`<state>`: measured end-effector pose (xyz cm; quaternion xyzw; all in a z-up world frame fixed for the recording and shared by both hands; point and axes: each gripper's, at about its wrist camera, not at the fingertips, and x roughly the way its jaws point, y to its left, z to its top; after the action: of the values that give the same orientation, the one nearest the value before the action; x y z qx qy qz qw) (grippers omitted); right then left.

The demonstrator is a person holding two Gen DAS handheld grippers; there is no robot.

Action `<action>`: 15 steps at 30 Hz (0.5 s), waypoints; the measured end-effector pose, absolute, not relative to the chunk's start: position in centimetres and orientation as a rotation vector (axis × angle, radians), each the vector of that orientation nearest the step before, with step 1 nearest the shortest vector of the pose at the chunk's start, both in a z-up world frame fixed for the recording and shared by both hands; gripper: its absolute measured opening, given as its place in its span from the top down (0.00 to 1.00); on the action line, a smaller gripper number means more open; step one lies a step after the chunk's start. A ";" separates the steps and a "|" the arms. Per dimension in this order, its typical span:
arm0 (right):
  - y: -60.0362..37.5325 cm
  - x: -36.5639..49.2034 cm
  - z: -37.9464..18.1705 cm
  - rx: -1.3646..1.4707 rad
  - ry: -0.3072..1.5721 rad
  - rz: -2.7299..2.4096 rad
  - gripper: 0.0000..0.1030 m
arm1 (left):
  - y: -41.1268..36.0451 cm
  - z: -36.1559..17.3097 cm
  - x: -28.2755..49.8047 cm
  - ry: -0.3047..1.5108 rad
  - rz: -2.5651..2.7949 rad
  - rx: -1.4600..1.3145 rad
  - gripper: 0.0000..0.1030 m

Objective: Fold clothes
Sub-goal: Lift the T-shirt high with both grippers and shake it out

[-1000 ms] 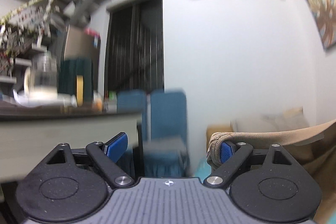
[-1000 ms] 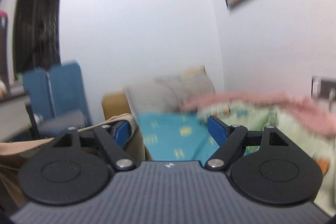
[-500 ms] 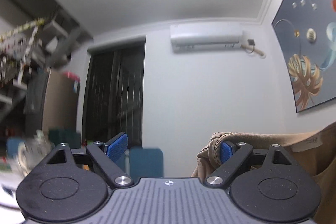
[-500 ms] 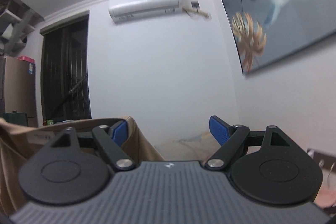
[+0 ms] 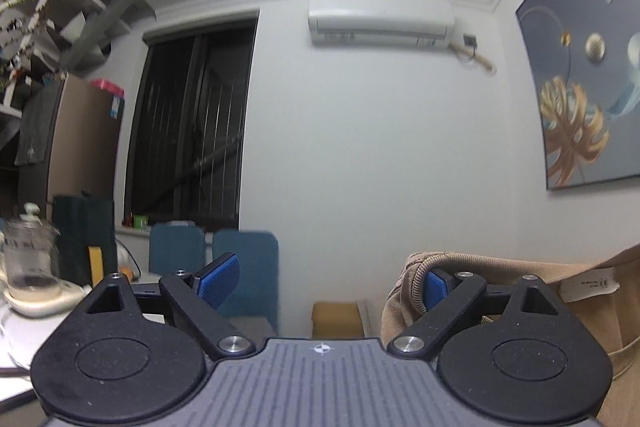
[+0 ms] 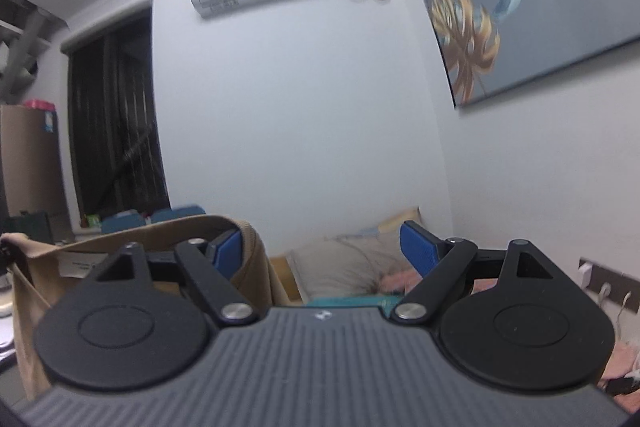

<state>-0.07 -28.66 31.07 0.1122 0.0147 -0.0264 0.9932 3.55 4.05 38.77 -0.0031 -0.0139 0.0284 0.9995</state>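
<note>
left gripper (image 5: 326, 277): jaws wide apart, ribbed hem of the tan garment (image 5: 500, 267) hooked over its right finger only | right gripper (image 6: 320, 253): jaws spread, same hem draped over its left finger | garment held aloft, long axis stretched between both grippers, equally near | behind: glass kettle (image 5: 28, 263), contents unclear; bed (image 6: 348, 301)

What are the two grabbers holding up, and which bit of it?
A tan garment, hung by its ribbed top edge. It hooks over the left gripper's right finger and the right gripper's left finger; both are open, not pinching.
</note>
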 end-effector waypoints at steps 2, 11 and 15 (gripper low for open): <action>-28.9 4.5 29.2 0.233 0.066 -0.060 0.19 | 4.2 36.4 9.0 0.015 0.060 -0.025 0.09; -32.0 28.0 16.0 0.238 0.175 -0.118 0.19 | 1.1 21.6 35.6 0.186 0.069 0.000 0.03; -33.3 38.8 6.7 0.223 0.256 -0.142 0.19 | -0.3 10.6 46.9 0.297 0.057 0.017 0.03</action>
<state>38.80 -33.27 6.74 0.1110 0.1272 -0.0704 0.9831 46.86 -0.26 10.57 0.0085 0.1482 0.0286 0.9885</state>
